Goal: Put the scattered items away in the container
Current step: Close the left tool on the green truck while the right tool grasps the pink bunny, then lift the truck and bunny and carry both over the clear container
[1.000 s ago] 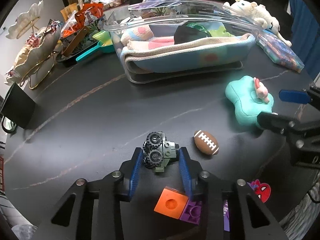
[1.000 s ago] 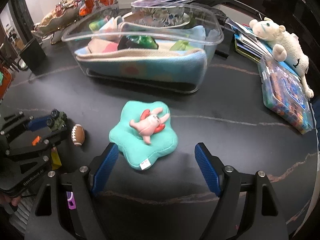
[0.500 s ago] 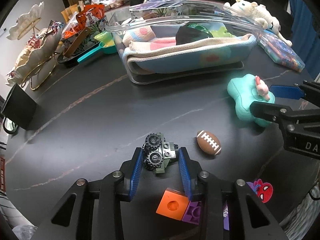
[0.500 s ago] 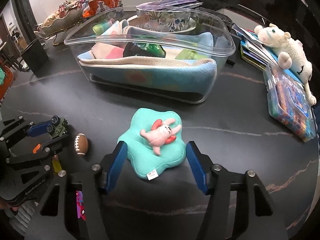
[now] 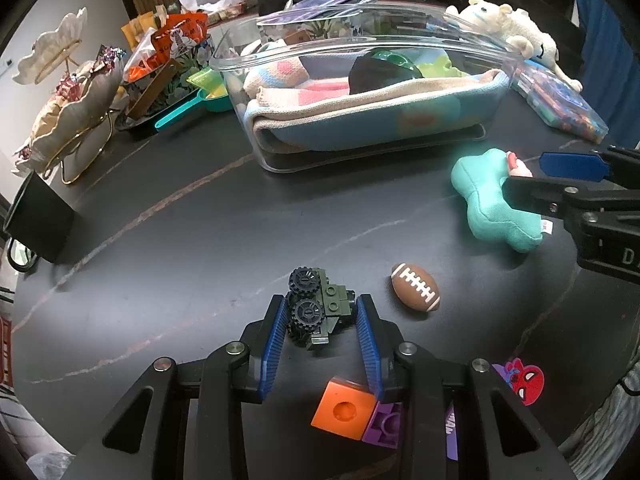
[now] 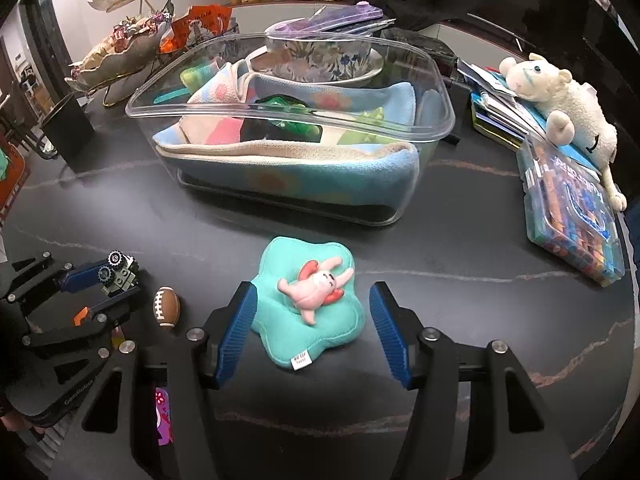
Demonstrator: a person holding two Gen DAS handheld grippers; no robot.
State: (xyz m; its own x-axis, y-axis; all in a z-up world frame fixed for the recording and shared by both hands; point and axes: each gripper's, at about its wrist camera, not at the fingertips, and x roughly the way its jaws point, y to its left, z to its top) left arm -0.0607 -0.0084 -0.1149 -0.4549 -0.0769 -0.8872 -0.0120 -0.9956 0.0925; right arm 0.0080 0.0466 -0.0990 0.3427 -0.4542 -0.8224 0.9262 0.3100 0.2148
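Clear glossy plastic container, soft plush cushion, matt dark veined tabletop

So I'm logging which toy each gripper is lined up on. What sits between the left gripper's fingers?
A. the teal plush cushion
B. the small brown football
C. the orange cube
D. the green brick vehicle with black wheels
D: in the left wrist view the green brick vehicle sits between the blue pads of the left gripper, with the football lying off to its right.

Purple brick half hidden under finger; red sticker perhaps spider figure.
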